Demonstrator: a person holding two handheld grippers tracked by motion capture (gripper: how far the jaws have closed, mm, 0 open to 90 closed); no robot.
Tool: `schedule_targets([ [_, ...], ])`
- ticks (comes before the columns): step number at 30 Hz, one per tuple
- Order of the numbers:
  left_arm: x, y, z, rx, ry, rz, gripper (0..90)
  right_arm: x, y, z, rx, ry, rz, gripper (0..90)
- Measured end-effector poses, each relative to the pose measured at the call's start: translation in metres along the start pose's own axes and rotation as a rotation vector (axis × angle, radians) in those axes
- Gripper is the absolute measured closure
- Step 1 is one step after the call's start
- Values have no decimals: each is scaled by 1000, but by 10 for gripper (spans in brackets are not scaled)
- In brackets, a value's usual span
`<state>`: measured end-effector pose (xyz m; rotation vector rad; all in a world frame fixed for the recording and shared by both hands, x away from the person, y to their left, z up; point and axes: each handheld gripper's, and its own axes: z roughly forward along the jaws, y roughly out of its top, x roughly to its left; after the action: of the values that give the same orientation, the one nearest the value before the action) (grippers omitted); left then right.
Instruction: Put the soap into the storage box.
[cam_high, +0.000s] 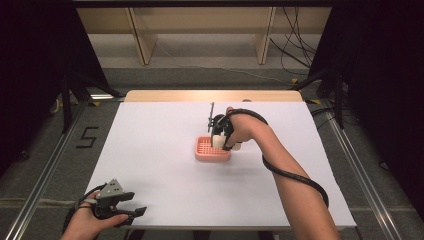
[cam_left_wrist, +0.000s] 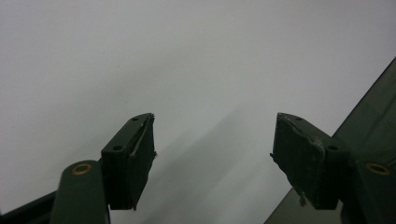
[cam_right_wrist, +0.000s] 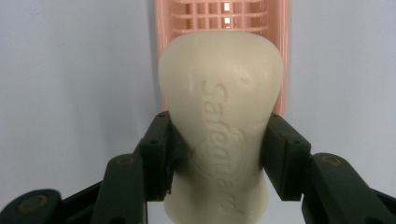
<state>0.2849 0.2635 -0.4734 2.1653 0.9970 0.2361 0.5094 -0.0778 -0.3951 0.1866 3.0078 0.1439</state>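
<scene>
A big white table (cam_high: 150, 150) takes up most of the high view. Near its middle sits a small pink tray (cam_high: 205, 150) with a grid of holes. The right gripper (cam_high: 218, 136) hangs right over the tray, pointing down, and it squeezes a bar of soap (cam_right_wrist: 222, 121) by its narrow waist. The soap's long side runs straight out from the jaws, down toward the tray just below it. So the coming move is likely a short drop into the tray. The right hand is the near one. The left gripper (cam_high: 131, 211) rests far off at the table's near left corner, its jaws wide apart with nothing in them. The soap is creamy white, smooth and rounded, with letters pressed into its face.
</scene>
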Motion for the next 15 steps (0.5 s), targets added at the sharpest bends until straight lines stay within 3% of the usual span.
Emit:
schedule_targets([
  [4,0,0,0,2,4,-14,292,0,1,0,0,-1,3,506],
  [6,0,0,1,2,12,-11,291,1,1,0,13,3,31,507],
  [8,-1,0,0,-8,-3,-20,292,-1,2,1,-7,5,-5,507],
  [15,-1,-1,1,-11,-3,-23,292,-3,3,2,6,-8,-20,507],
])
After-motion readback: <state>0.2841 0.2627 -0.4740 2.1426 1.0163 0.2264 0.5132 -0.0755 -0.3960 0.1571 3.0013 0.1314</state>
